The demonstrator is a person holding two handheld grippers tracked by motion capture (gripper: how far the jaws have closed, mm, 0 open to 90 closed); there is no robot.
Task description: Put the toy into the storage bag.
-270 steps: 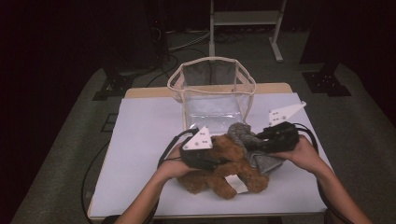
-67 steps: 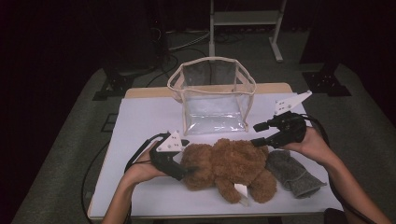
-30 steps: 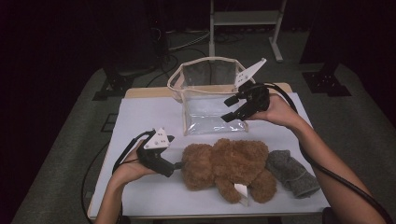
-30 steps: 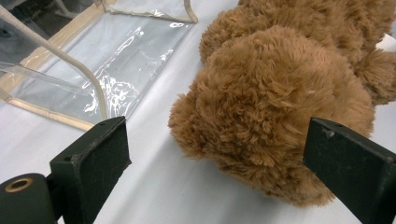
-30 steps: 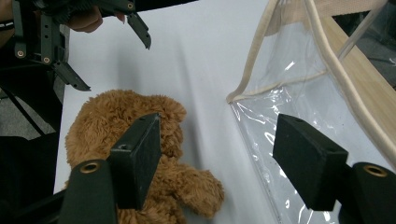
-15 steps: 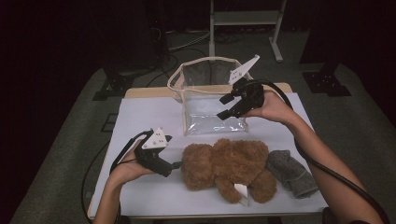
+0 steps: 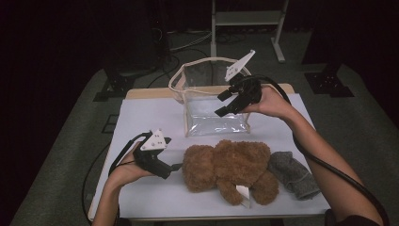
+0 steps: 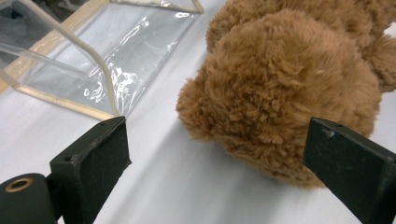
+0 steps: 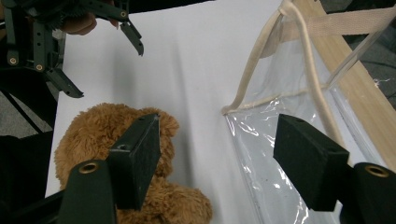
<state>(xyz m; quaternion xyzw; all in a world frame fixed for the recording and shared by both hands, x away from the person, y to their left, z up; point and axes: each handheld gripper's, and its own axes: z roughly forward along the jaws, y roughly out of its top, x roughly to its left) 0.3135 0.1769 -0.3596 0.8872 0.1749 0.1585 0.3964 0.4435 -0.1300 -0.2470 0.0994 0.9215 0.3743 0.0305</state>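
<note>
The right claw (image 7: 231, 101) hangs spread and empty over the clear bag's (image 7: 214, 117) rim; the left claw (image 7: 175, 165), also spread, sits beside the teddy bear (image 7: 228, 167) lying on the surface (image 7: 141, 117). A careless pinch could collapse the floppy bag

One teddy bear (image 7: 226, 167), one clear bag (image 7: 211, 101), one grey cloth (image 7: 294, 175)

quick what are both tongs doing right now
Left tongs: open, empty, at the bear.
Right tongs: open, empty, over the bag.
</note>
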